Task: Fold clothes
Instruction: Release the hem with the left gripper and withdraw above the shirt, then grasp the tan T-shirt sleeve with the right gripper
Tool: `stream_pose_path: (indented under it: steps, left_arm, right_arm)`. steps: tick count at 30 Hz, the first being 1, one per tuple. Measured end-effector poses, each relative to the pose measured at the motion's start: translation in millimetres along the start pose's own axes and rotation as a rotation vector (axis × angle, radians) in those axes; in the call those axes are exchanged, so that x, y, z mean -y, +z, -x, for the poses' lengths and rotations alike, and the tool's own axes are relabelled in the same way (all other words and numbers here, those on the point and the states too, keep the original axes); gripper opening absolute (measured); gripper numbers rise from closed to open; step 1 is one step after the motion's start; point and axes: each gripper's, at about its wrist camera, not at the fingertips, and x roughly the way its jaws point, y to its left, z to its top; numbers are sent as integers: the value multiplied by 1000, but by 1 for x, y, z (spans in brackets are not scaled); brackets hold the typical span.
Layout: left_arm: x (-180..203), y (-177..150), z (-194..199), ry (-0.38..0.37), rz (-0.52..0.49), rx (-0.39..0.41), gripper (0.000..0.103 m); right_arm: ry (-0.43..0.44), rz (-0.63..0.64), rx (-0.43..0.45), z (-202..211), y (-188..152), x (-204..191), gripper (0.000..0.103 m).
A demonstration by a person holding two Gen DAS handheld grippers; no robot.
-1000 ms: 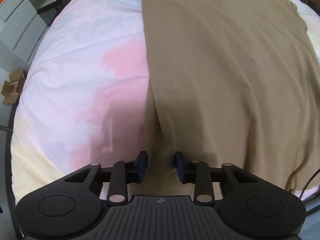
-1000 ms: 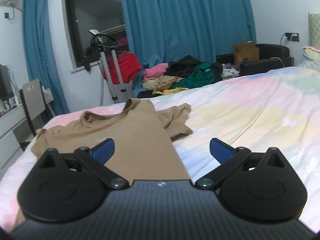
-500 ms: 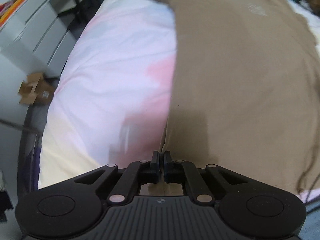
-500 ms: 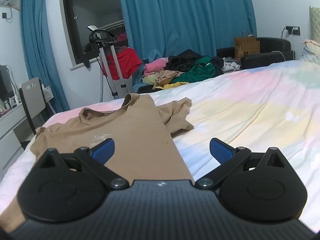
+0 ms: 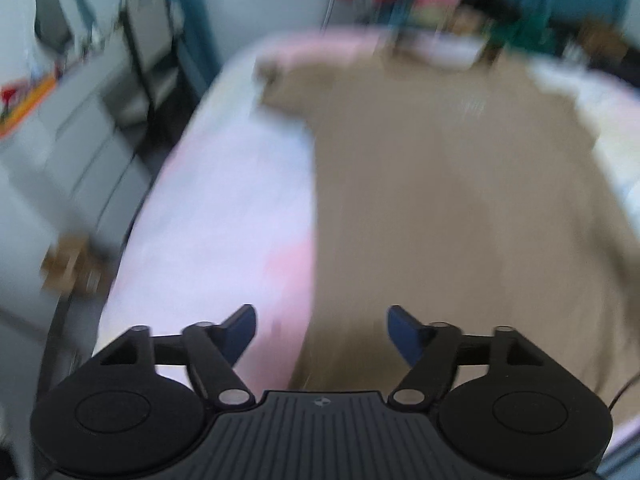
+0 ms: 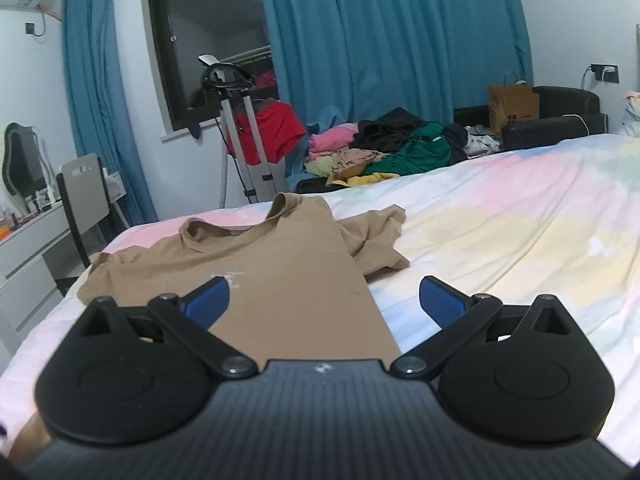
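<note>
A tan T-shirt [image 5: 460, 200] lies spread flat on the pastel bed sheet [image 5: 232, 208], collar at the far end; the left wrist view is blurred by motion. My left gripper [image 5: 321, 328] is open and empty above the shirt's near left edge. In the right wrist view the tan T-shirt [image 6: 288, 280] shows with a small white chest print, its right sleeve bunched on the bed sheet [image 6: 500, 232]. My right gripper [image 6: 324, 300] is open and empty above the shirt's right side.
A pile of mixed clothes [image 6: 400, 152] lies beyond the bed below blue curtains [image 6: 380, 40]. A garment steamer stand [image 6: 240, 132] with a red item, a chair [image 6: 84, 192] and a grey desk [image 6: 28, 248] stand at the left. A cardboard box [image 5: 64, 264] sits on the floor.
My left gripper was shut on the shirt's left edge half a second ago; now it is open, has let go and has lifted, tilting up. My right gripper rose slightly, still open.
</note>
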Motion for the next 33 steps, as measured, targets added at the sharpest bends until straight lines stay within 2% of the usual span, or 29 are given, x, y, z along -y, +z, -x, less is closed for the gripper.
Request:
stream_pose_path:
  steps: [2, 3, 6, 9, 13, 15, 19, 27, 30, 33]
  left_arm:
    - [19, 16, 12, 17, -15, 130, 85]
    - [28, 23, 15, 2, -1, 169, 85]
    - [59, 44, 22, -86, 82, 235, 85]
    - [79, 48, 24, -125, 147, 306, 86]
    - [106, 33, 20, -137, 147, 358, 100]
    - [106, 29, -31, -117, 153, 368, 103]
    - [85, 12, -69, -104, 147, 362, 103]
    - [47, 4, -95, -171, 252, 319, 103]
    - [45, 2, -92, -149, 258, 320, 103]
    - [42, 0, -91, -148, 284, 314, 103]
  right_arm:
    - [8, 0, 9, 1, 1, -1, 103]
    - [10, -2, 15, 2, 2, -1, 103]
    - [14, -6, 37, 6, 3, 1, 103]
    - [23, -14, 43, 8, 3, 3, 103]
    - [39, -39, 31, 5, 1, 4, 103]
    - [36, -46, 23, 2, -2, 5, 103]
    - [36, -48, 9, -6, -7, 2, 103]
    - [4, -18, 22, -14, -21, -8, 103]
    - [-3, -122, -4, -23, -24, 5, 103]
    - [45, -360, -61, -51, -18, 33, 103]
